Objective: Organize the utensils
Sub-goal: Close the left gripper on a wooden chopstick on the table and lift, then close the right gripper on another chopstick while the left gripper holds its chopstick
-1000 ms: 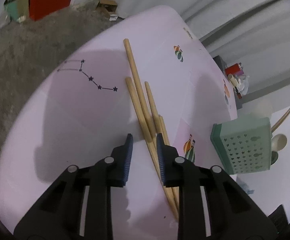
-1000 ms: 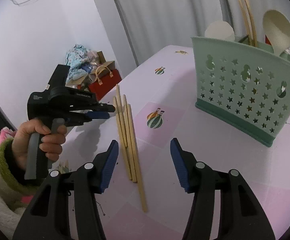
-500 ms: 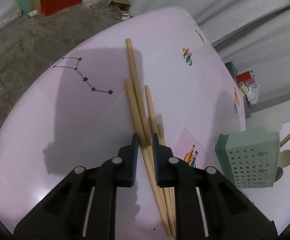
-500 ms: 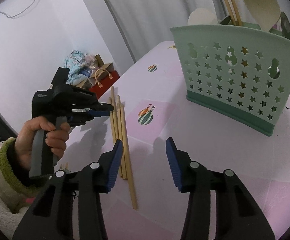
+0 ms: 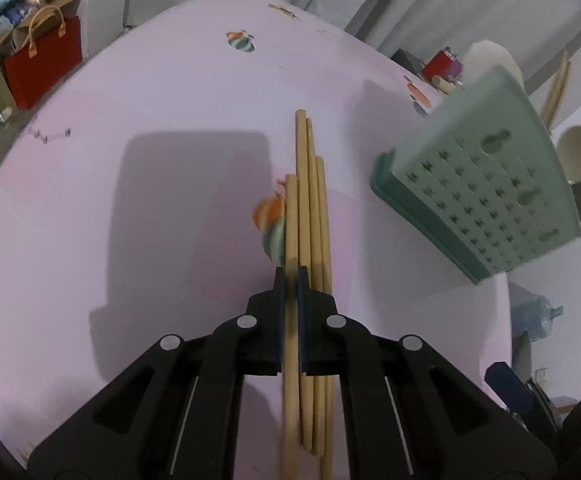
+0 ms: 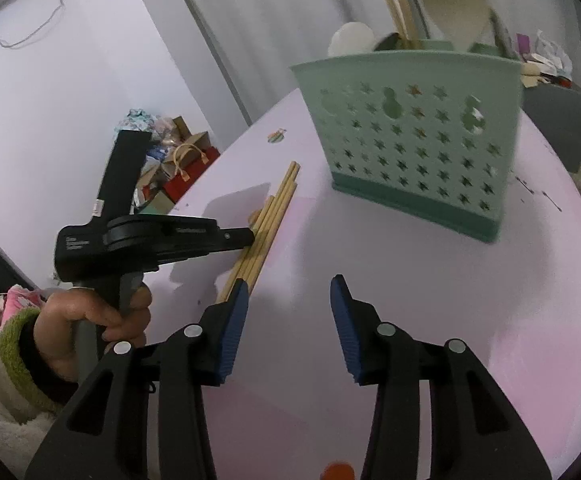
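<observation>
Several wooden chopsticks [image 5: 310, 200] lie side by side on the pink table [image 5: 150, 100]. My left gripper [image 5: 290, 276] is shut on the leftmost, shortest chopstick [image 5: 290, 208], with the others just to its right. In the right wrist view the left gripper [image 6: 252, 236] pinches the bundle of chopsticks [image 6: 278, 204] near its middle. Whether the held stick is off the table I cannot tell. My right gripper [image 6: 289, 280] hovers over bare table, jaws closing slowly with nothing between them. A green perforated caddy [image 6: 414, 136] [image 5: 478, 184] stands beyond.
The caddy holds a pale spoon [image 6: 454, 4], more chopsticks and other utensils. A hand [image 6: 90, 320] in a fleecy sleeve grips the left tool. A red paper bag [image 5: 42, 60] and clutter sit on the floor past the table's far edge.
The left jaws have shut on a chopstick and the left gripper has swung toward the caddy. The right gripper has narrowed a little and come nearer the caddy.
</observation>
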A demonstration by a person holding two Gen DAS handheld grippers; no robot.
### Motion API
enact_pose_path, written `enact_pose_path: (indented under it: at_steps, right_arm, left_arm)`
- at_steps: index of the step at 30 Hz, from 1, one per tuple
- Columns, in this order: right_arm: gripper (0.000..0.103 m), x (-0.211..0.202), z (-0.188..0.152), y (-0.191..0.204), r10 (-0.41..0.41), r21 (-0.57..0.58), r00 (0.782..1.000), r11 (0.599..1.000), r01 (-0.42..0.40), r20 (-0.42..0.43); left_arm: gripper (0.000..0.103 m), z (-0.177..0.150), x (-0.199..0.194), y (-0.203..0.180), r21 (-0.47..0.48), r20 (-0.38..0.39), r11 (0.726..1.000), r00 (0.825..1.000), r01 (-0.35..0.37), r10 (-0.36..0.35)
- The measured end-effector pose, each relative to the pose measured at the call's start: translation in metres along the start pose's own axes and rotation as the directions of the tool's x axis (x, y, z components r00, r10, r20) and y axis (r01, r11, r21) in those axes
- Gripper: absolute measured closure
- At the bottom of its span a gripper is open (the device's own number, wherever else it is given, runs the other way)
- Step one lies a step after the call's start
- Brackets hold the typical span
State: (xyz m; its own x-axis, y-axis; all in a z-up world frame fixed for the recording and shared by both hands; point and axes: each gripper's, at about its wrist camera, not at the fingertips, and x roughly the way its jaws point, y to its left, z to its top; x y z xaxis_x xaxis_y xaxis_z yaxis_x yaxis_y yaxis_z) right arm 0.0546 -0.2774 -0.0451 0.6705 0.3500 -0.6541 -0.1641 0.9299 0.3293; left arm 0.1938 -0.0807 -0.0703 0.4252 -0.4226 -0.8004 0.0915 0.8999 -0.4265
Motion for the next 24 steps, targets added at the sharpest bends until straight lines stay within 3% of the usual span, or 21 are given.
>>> enact_pose_path:
  at_steps: [4,13,17,24]
  right_arm:
    - [0.063,-0.013,-0.012,-0.001,-0.009,0.012,1.0,1.0,0.009,-0.006]
    - [0.063,-0.031,-0.032,0.004,-0.012,0.016,1.0,1.0,0.012,0.011]
    - [0.063,-0.038,-0.038,0.012,-0.012,0.007,1.0,1.0,0.012,0.022]
    - [0.063,-0.048,-0.047,0.027,-0.028,-0.004,0.999,1.0,0.028,0.037]
  left_arm:
    - [0.099,-0.014,-0.01,0.012,-0.064,0.01,0.998,1.0,0.021,-0.021]
    - [0.098,-0.035,-0.037,0.039,-0.116,0.004,0.993,1.0,-0.027,0.028]
    - [0.067,-0.03,-0.044,0.043,-0.133,0.005,0.991,1.0,-0.011,0.011]
    - [0.068,-0.016,-0.032,0.025,-0.02,0.009,0.993,0.993,-0.117,0.118]
